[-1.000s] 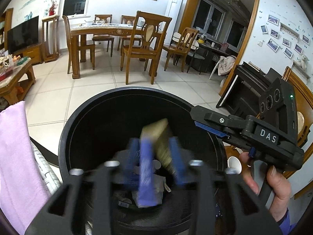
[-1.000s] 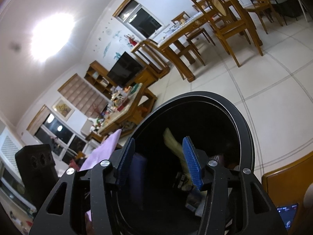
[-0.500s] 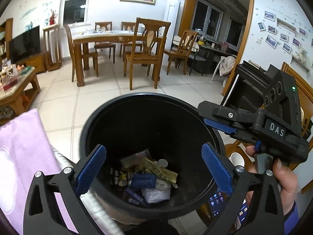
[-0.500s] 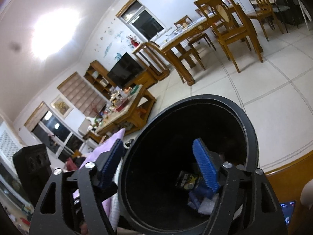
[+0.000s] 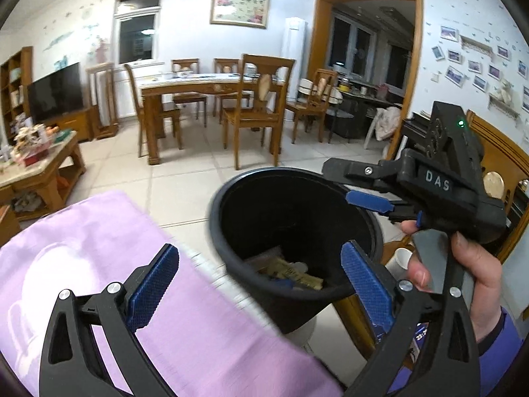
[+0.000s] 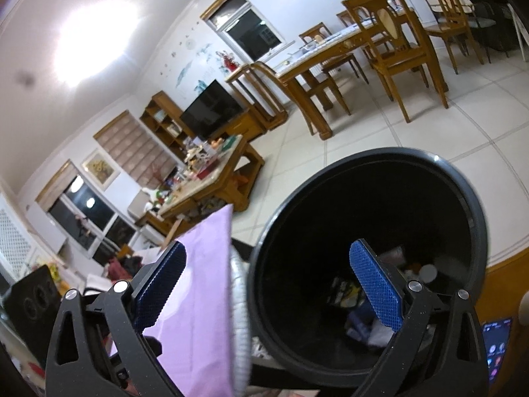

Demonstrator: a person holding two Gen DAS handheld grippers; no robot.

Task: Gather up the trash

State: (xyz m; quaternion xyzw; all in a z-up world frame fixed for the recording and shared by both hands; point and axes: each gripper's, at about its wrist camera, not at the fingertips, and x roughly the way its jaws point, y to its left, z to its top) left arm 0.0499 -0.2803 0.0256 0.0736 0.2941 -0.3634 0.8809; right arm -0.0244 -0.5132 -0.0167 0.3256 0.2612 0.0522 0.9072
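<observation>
A black round trash bin [image 5: 231,264] stands beside a lilac-covered surface; it also shows in the right wrist view [image 6: 476,211]. Several wrappers [image 5: 291,273] lie at its bottom, also seen in the right wrist view [image 6: 350,294]. My left gripper [image 5: 261,284] is open and empty, back from the bin's near rim. My right gripper [image 6: 267,287] is open and empty at the bin's rim; in the left wrist view it [image 5: 370,201] reaches over the bin's right rim.
A lilac cloth [image 5: 99,258] covers the surface at the left. A wooden dining table with chairs [image 5: 211,99] stands beyond on the tiled floor. A cluttered coffee table [image 5: 36,162] is at the left. A white cup [image 5: 401,258] and a phone screen [image 6: 496,344] lie right of the bin.
My left gripper opened and dropped a wrapper and a blue item into the bin, then drew back and to the left. My right gripper opened wider.
</observation>
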